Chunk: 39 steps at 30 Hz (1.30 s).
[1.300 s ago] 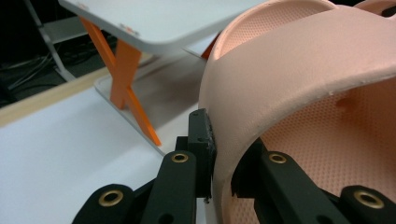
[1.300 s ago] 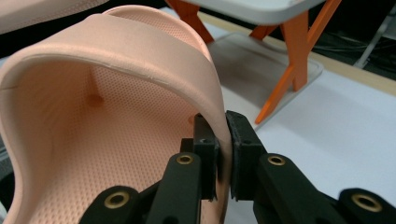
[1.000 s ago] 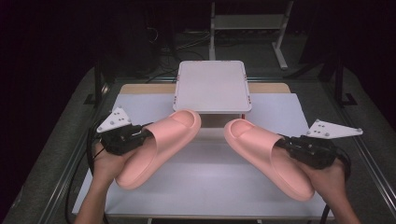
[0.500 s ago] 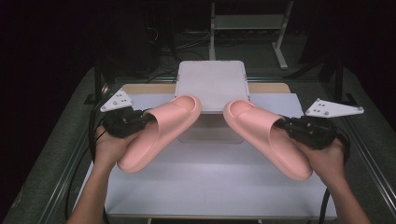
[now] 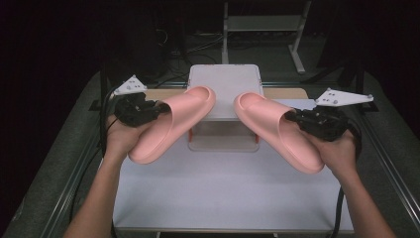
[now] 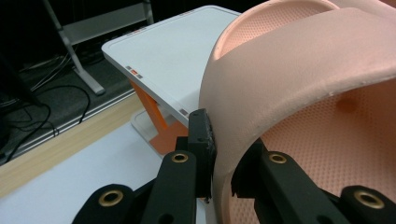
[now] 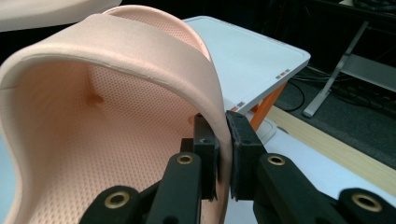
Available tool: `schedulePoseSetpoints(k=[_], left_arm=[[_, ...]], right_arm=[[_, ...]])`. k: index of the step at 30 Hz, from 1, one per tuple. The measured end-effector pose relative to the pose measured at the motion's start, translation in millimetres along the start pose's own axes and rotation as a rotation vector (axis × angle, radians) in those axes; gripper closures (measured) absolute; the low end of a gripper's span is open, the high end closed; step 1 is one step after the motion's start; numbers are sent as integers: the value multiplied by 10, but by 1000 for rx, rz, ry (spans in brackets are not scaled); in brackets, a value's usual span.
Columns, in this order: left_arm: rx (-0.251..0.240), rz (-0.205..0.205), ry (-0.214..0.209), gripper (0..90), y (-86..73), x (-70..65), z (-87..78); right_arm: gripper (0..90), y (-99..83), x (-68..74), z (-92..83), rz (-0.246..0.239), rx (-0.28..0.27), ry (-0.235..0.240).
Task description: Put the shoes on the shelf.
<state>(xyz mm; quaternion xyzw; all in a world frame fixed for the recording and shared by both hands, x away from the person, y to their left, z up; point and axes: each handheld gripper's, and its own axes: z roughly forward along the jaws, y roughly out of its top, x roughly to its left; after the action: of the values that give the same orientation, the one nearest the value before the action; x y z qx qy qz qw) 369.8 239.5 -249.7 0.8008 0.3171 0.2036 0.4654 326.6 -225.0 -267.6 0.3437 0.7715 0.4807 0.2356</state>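
Two pink foam slippers are held up off the white table [image 5: 218, 193]. My left gripper [image 5: 157, 110] is shut on the strap edge of the left slipper [image 5: 171, 124], whose toe points toward the white shelf [image 5: 225, 82]. In the left gripper view the jaws pinch that strap [image 6: 280, 84] between the pads [image 6: 204, 140]. My right gripper [image 5: 293, 117] is shut on the strap edge of the right slipper [image 5: 277, 129]. The right gripper view shows the thin strap wall [image 7: 205, 79] clamped between both pads [image 7: 240, 135].
A small white shelf with orange legs [image 6: 154, 112] stands at the table's far middle, its top [image 7: 252, 51] level with the slipper toes. A wooden strip [image 5: 289, 92] runs along the far edge. Dark floor with cables and a metal stand [image 5: 297, 44] lies beyond.
Both hands have lifted the slippers and carried them away from the near edge toward the shelf. The toes now reach the shelf's front corners.
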Motion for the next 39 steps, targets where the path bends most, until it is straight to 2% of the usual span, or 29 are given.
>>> schedulePoseSetpoints(k=[3, 8, 21, 29, 39], left_arm=[[0, -3, 2, 808, 33, 24, 25], [25, 5, 9, 809, 133, 85, 126], [47, -15, 37, 809, 265, 266, 304], [59, -25, 59, 808, 381, 385, 394], [77, -58, 84, 808, 473, 550, 537]], right_arm=[[829, 52, -22, 36, 2, 1, -3], [829, 111, -85, 135, 9, 10, -10], [829, 184, -274, 313, 36, 28, -39], [829, 312, -394, 436, 38, 45, -57], [828, 421, -498, 561, 43, 61, -74]])
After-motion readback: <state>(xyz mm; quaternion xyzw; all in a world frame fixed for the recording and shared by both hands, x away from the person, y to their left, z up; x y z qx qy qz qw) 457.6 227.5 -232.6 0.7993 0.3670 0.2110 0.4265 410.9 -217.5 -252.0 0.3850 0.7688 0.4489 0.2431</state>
